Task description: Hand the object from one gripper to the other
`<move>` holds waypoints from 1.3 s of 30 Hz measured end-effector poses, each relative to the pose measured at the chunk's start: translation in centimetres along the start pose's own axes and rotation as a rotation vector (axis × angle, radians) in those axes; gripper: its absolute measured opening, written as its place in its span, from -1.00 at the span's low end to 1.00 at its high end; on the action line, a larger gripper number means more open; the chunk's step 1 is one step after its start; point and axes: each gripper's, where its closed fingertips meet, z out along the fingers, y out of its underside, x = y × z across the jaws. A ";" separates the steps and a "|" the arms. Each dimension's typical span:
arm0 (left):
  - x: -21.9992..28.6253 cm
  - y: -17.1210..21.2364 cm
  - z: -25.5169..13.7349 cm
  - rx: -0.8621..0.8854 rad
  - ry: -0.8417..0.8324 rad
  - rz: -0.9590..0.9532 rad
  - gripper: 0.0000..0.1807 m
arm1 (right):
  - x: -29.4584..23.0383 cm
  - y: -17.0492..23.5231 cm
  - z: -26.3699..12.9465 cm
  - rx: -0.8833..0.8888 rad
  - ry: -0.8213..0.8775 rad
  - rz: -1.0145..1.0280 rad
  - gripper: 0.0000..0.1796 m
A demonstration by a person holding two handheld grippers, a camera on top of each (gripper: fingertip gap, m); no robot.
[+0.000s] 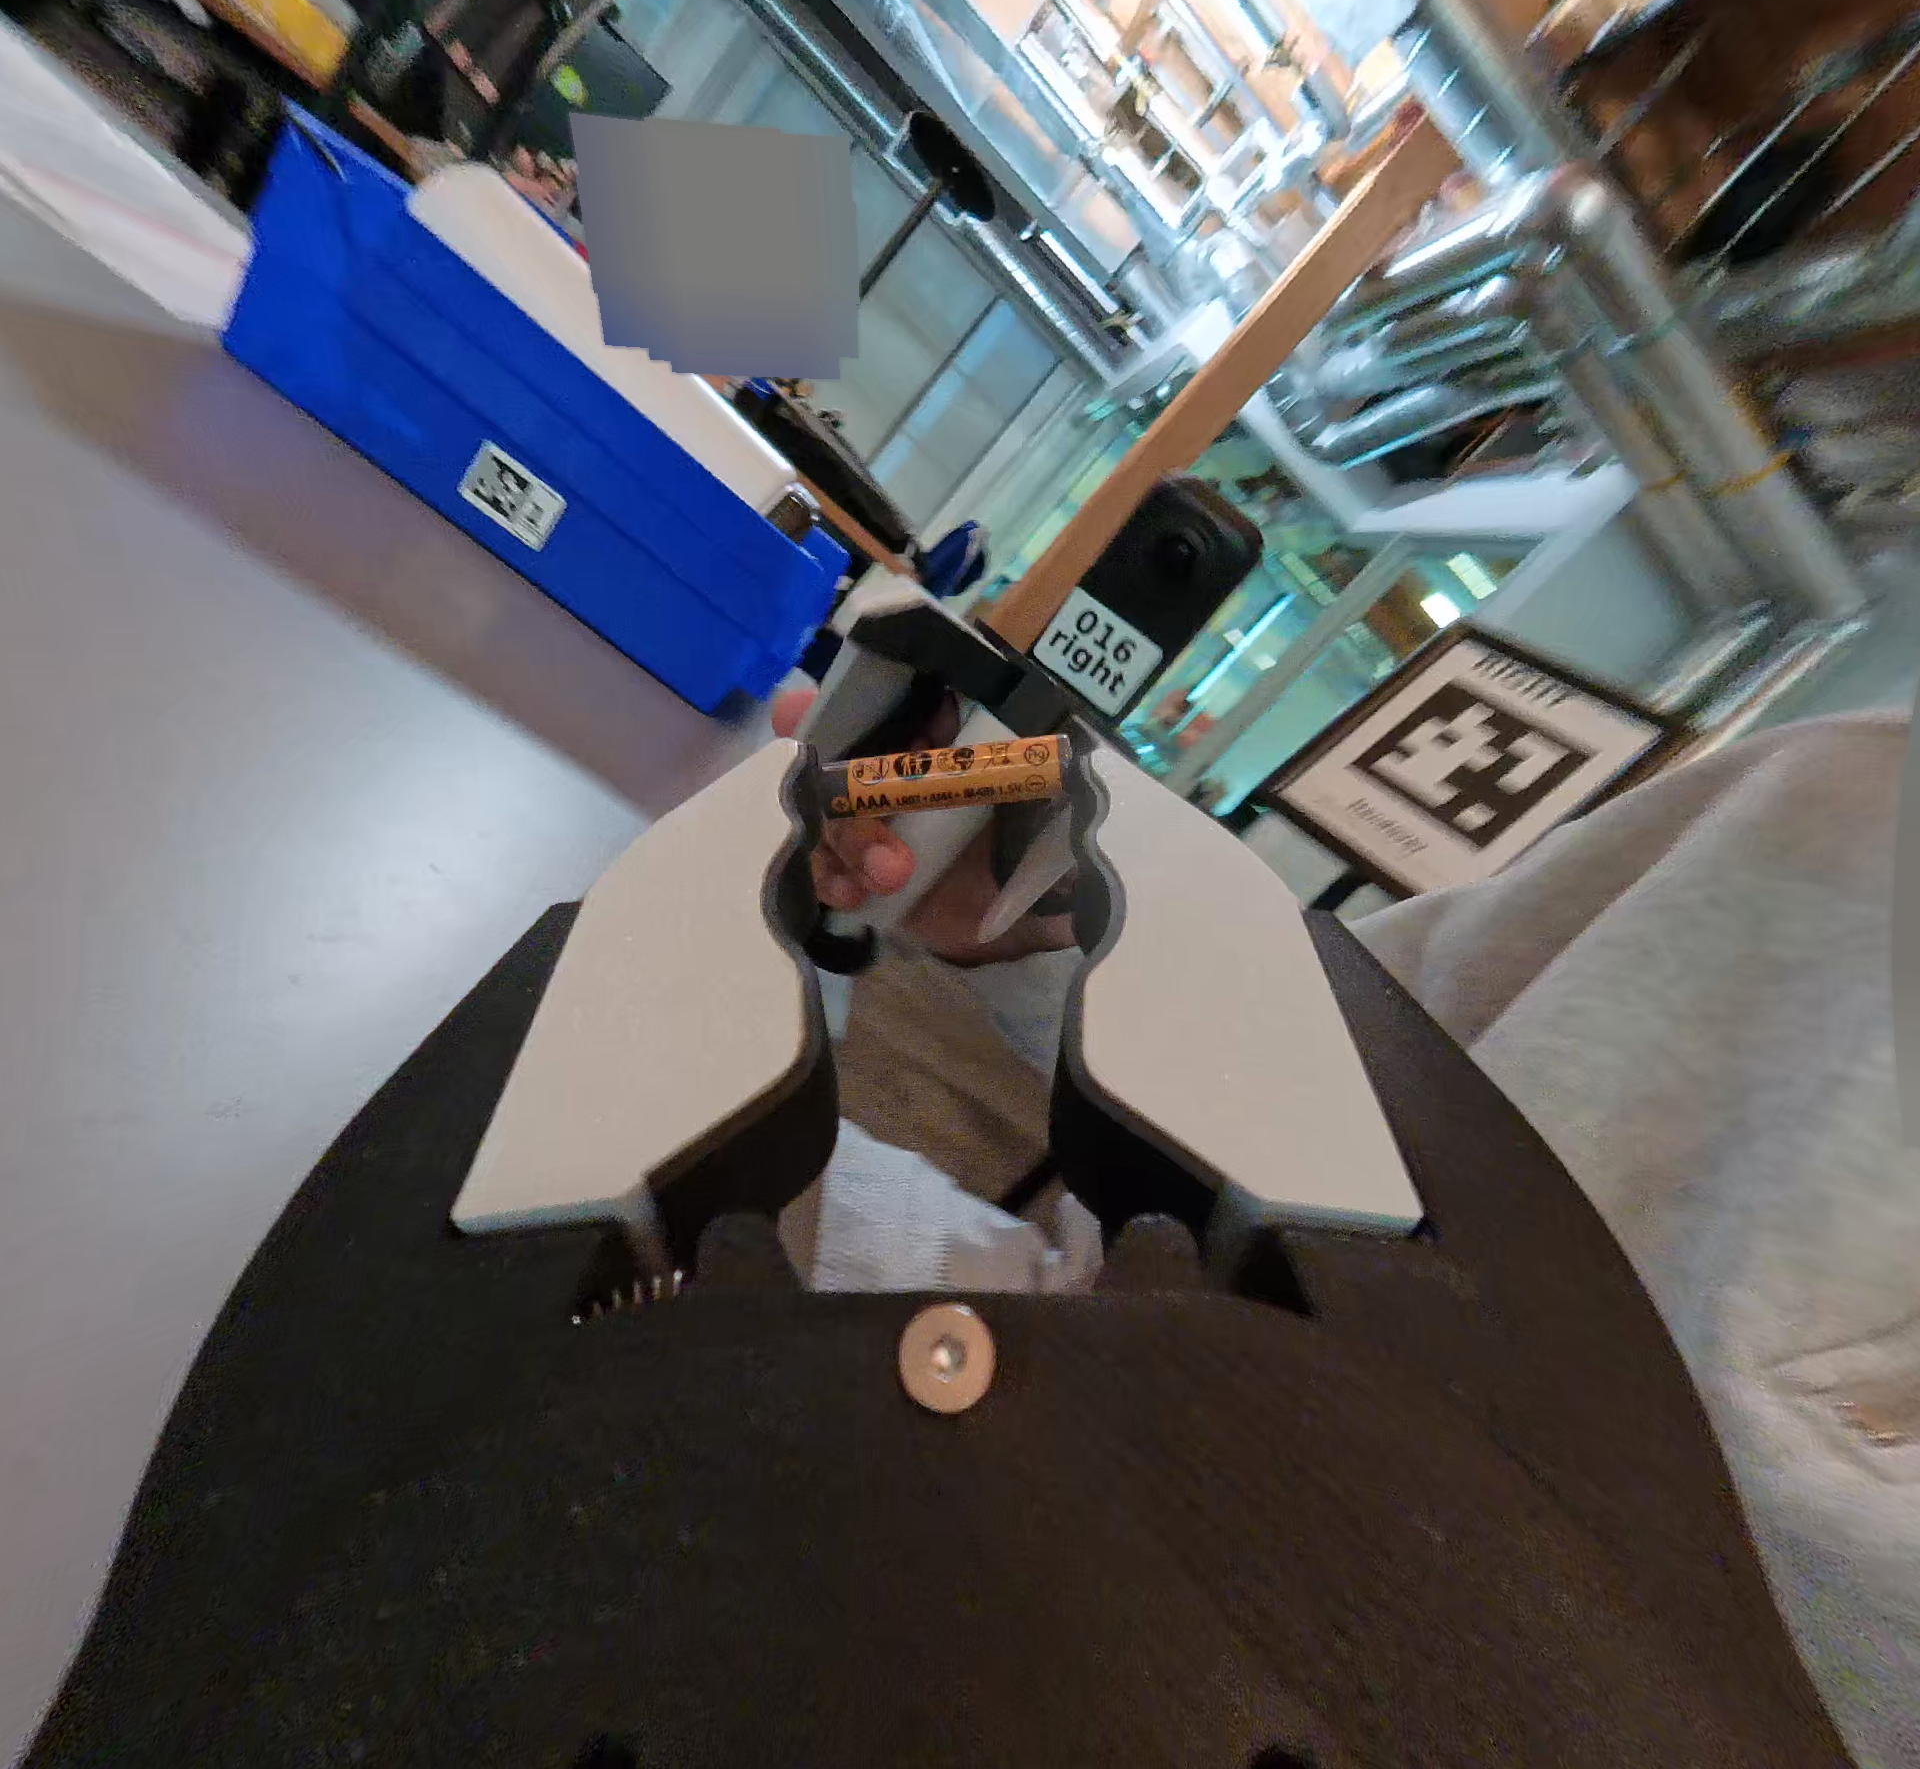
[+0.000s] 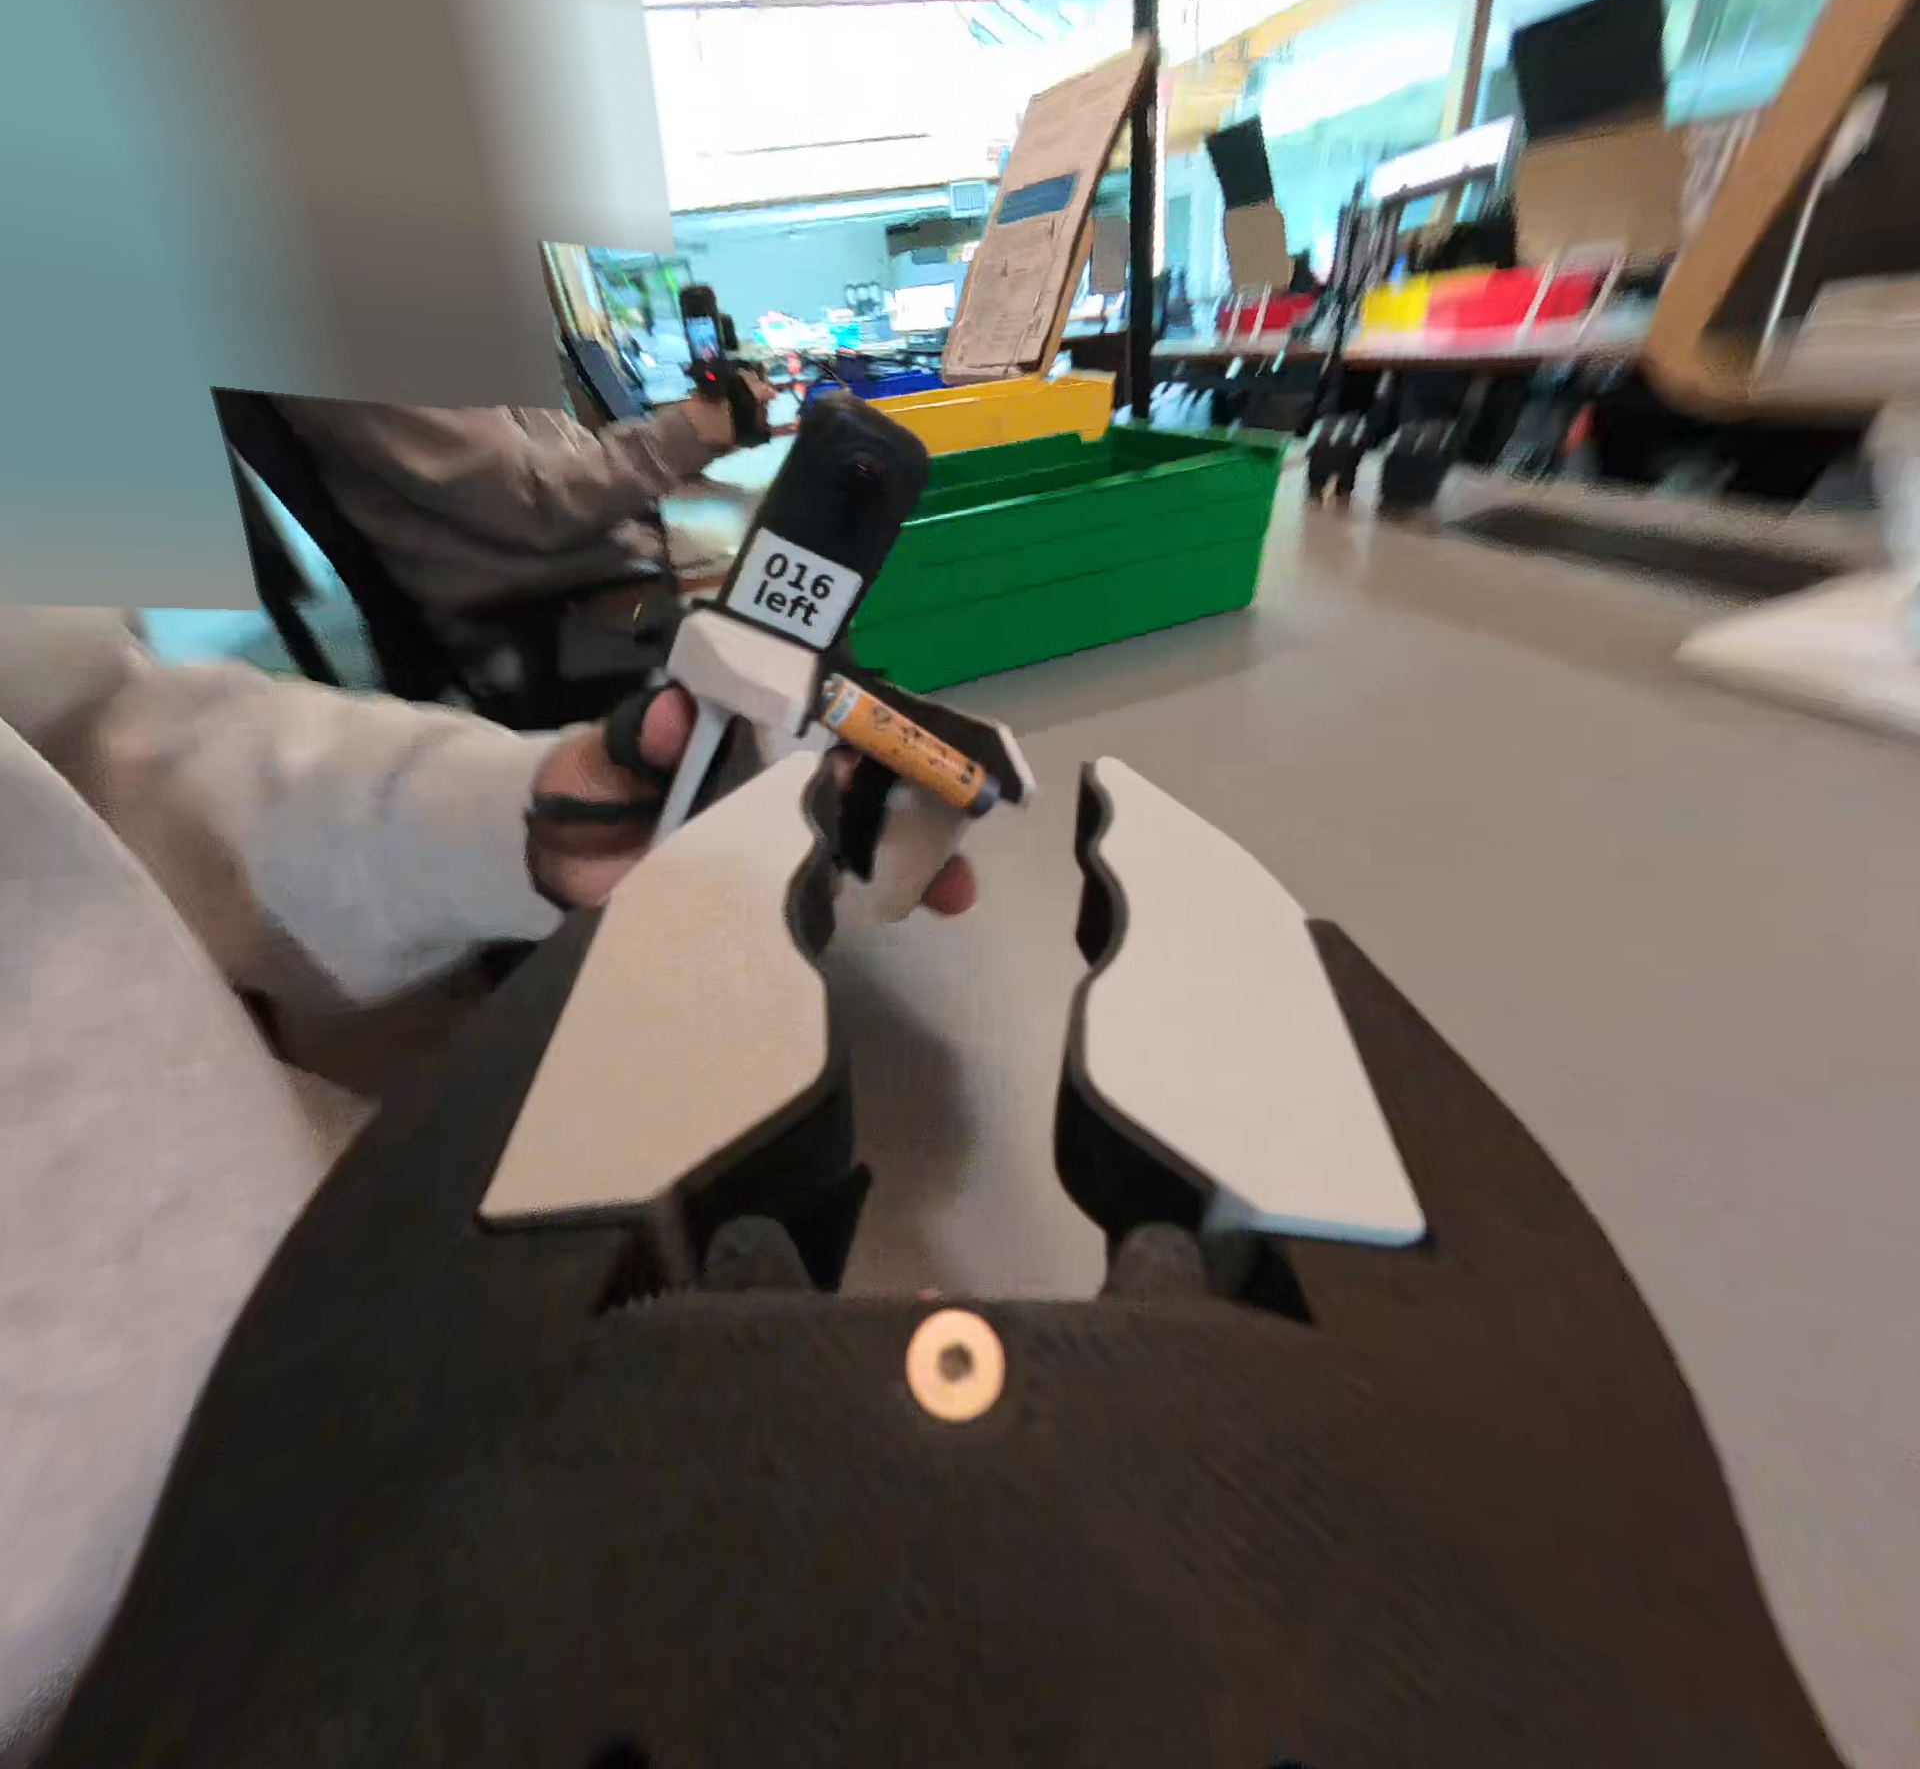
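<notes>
One small orange cylindrical battery (image 1: pixel 943 777) spans left gripper (image 1: pixel 943 789) tips, clamped endwise. Right gripper (image 2: pixel 948 789) parted, empty. Risk: nudge pops it loose.

orange battery (image 1: pixel 943 777): printed wrap; blue bin (image 1: pixel 416 348): marker tag; black camera (image 1: pixel 1174 566): white sticker (wording withheld)

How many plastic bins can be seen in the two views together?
3: a blue bin on the table in the left wrist view; a green bin on the table in the right wrist view, a yellow bin just behind it. Others may be hidden.
</notes>
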 end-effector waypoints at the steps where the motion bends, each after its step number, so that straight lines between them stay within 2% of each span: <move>1: 0.1 0.0 0.0 -0.009 -0.024 0.074 -0.49 | 0.2 0.3 -0.1 -0.009 -0.020 0.139 -0.57; 3: 0.3 0.2 0.2 -0.037 -0.068 0.215 -0.49 | 0.1 0.5 -0.1 -0.014 -0.094 0.415 -0.63; 5: 0.6 0.3 0.3 -0.048 -0.104 0.347 -0.49 | -0.1 0.0 -0.2 0.034 -0.173 0.580 -0.64; 7: 0.9 0.3 0.5 -0.054 -0.135 0.474 -0.49 | -0.1 -0.2 -0.4 0.056 -0.219 0.682 -0.63; 12: 0.9 1.2 0.8 -0.133 -0.234 0.769 -0.48 | -1.9 0.7 -0.1 -0.026 -0.408 0.932 -0.55; 14: 0.7 1.7 1.0 -0.171 -0.260 0.825 -0.48 | -2.5 0.7 0.0 -0.038 -0.465 0.999 -0.64; 15: 0.7 1.9 1.0 -0.182 -0.263 0.844 -0.48 | -2.7 0.8 0.0 -0.050 -0.476 1.006 -0.75; 20: 0.5 2.2 1.1 -0.203 -0.279 0.866 -0.47 | -2.8 1.6 0.0 -0.112 -0.436 0.933 -0.88; 23: 0.3 1.8 1.1 -0.175 -0.290 0.815 -0.29 | -2.6 1.5 0.0 -0.105 -0.401 0.853 -0.88; 26: 0.3 1.3 0.9 -0.140 -0.263 0.724 -0.27 | -2.1 1.6 0.1 -0.103 -0.343 0.764 -0.88; 30: 0.7 0.8 0.6 -0.089 -0.181 0.525 -0.36 | -1.6 0.9 0.0 -0.051 -0.286 0.632 -0.88; 35: 1.3 -0.8 -0.3 0.026 -0.020 0.196 -0.56 | -1.7 1.6 0.3 -0.090 -0.222 0.428 -0.88; 39: 1.2 -0.6 -0.4 0.008 -0.019 0.194 -0.67 | -2.3 2.0 0.8 -0.098 -0.202 0.263 -0.88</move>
